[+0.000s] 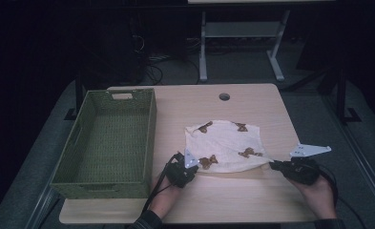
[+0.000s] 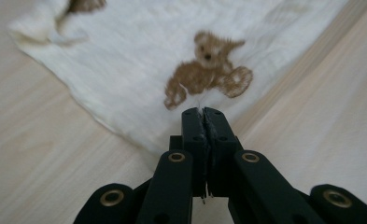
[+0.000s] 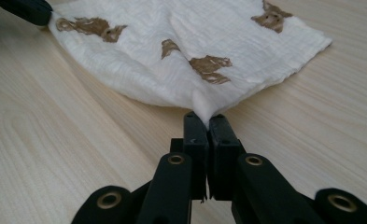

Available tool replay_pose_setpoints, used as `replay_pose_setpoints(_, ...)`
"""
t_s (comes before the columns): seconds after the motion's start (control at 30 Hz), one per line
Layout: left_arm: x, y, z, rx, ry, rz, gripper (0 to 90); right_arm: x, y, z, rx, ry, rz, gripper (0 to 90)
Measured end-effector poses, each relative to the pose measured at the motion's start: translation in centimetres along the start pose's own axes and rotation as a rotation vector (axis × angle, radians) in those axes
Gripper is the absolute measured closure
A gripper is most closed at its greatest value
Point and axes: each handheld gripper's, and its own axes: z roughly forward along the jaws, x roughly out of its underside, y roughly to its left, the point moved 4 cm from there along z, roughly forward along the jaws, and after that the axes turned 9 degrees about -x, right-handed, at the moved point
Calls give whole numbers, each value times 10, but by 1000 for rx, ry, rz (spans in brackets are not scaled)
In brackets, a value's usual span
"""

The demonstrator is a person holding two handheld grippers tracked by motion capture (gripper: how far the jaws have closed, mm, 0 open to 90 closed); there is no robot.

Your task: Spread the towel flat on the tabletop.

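A white cloth (image 1: 225,143) printed with brown bears lies spread on the wooden table (image 1: 223,200), right of centre. My left gripper (image 1: 193,167) is shut on the cloth's near left corner; in the left gripper view the jaws (image 2: 203,112) are pressed together, with a sliver of the cloth (image 2: 125,60) pinched between them just below a bear print. My right gripper (image 1: 272,165) is shut on the near right corner, and in the right gripper view the cloth (image 3: 172,46) rises to a pulled peak at the jaws (image 3: 204,119). The left gripper (image 3: 22,9) shows at the cloth's far corner there.
A green woven basket (image 1: 99,186) with nothing inside stands along the table's left side, close to my left hand. A round cable hole (image 1: 224,97) sits near the far edge. Bare tabletop lies in front of the cloth and to its right.
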Motion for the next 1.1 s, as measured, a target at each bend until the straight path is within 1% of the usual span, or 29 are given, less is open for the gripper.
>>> replay_pose_setpoints(0.03, -3, 0, -9, 9, -15, -8, 880, -1, 1, -5, 1, -12, -1, 870)
replay_pose_setpoints(0.07, -5, 0, -14, 17, -24, -11, 880, -1, 1, -5, 1, -12, -1, 870)
replay_pose_setpoints(0.1, -7, 0, -22, 25, -33, -12, 880, -1, 1, -7, 0, -15, -2, 870)
replay_pose_setpoints(0.13, -9, 1, -27, 25, -39, -8, 879, -1, 3, -10, -2, -20, -8, 870)
replay_pose_setpoints(0.17, -11, 3, -31, 29, -46, -13, 878, 0, 4, -11, -6, -24, -11, 870)
replay_pose_setpoints(0.2, -12, 5, -32, 35, -45, -24, 877, 0, 6, -12, -8, -25, -16, 869)
replay_pose_setpoints(0.27, -15, 11, -26, 27, -37, -30, 877, -1, 4, -10, -10, -18, -18, 865)
replay_pose_setpoints(0.3, -16, 15, -19, 24, -27, -39, 876, -1, 2, -8, -6, -11, -17, 863)
replay_pose_setpoints(0.33, -17, 18, -14, 24, -23, -45, 876, -3, -2, -4, 0, -4, -16, 863)
replay_pose_setpoints(0.4, -19, 25, -1, 9, -5, -56, 875, -6, -11, 3, 6, 4, -15, 863)
replay_pose_setpoints(0.43, -20, 29, 7, 8, 1, -74, 873, -8, -14, 5, 6, 8, -13, 863)
replay_pose_setpoints(0.47, -21, 33, 13, 0, 6, -79, 871, -10, -20, 9, 16, 15, -11, 862)
replay_pose_setpoints(0.5, -22, 35, 19, -4, 10, -90, 867, -11, -25, 13, 15, 13, -8, 857)
replay_pose_setpoints(0.53, -23, 39, 24, -5, 12, -103, 858, -13, -30, 16, 19, 20, 6, 857)
replay_pose_setpoints(0.57, -23, 43, 29, -24, 11, -111, 830, -14, -36, 20, 33, 27, 8, 857)
replay_pose_setpoints(0.6, -24, 45, 31, -43, 8, -113, 762, -15, -42, 24, 54, 33, 17, 820)
replay_pose_setpoints(0.63, -24, 46, 33, -58, 4, -117, 706, -16, -50, 27, 91, 37, 24, 772)
replay_pose_setpoints(0.67, -23, 48, 33, -68, 3, -126, 706, -16, -50, 27, 91, 37, 24, 772)
replay_pose_setpoints(0.7, -23, 50, 31, -63, 1, -132, 676, -16, -56, 29, 117, 33, 42, 729)
replay_pose_setpoints(0.77, -22, 47, 26, -62, -5, -122, 669, -15, -56, 27, 112, 28, 47, 728)
replay_pose_setpoints(0.8, -21, 46, 24, -62, -7, -119, 667, -14, -54, 24, 108, 21, 42, 728)
replay_pose_setpoints(0.83, -20, 45, 22, -58, -9, -124, 666, -14, -52, 22, 105, 14, 39, 728)
replay_pose_setpoints(0.9, -17, 44, 18, -59, -5, -133, 657, -11, -45, 17, 79, 4, 46, 721)
replay_pose_setpoints(1.03, -7, 40, 17, -63, 20, -154, 637, -2, -36, 14, 52, 3, 50, 718)
replay_pose_setpoints(1.07, -5, 40, 18, -68, 24, -148, 623, 1, -33, 13, 47, 8, 54, 718)
replay_pose_setpoints(1.1, -3, 39, 19, -67, 29, -151, 613, 4, -30, 13, 44, 16, 55, 710)
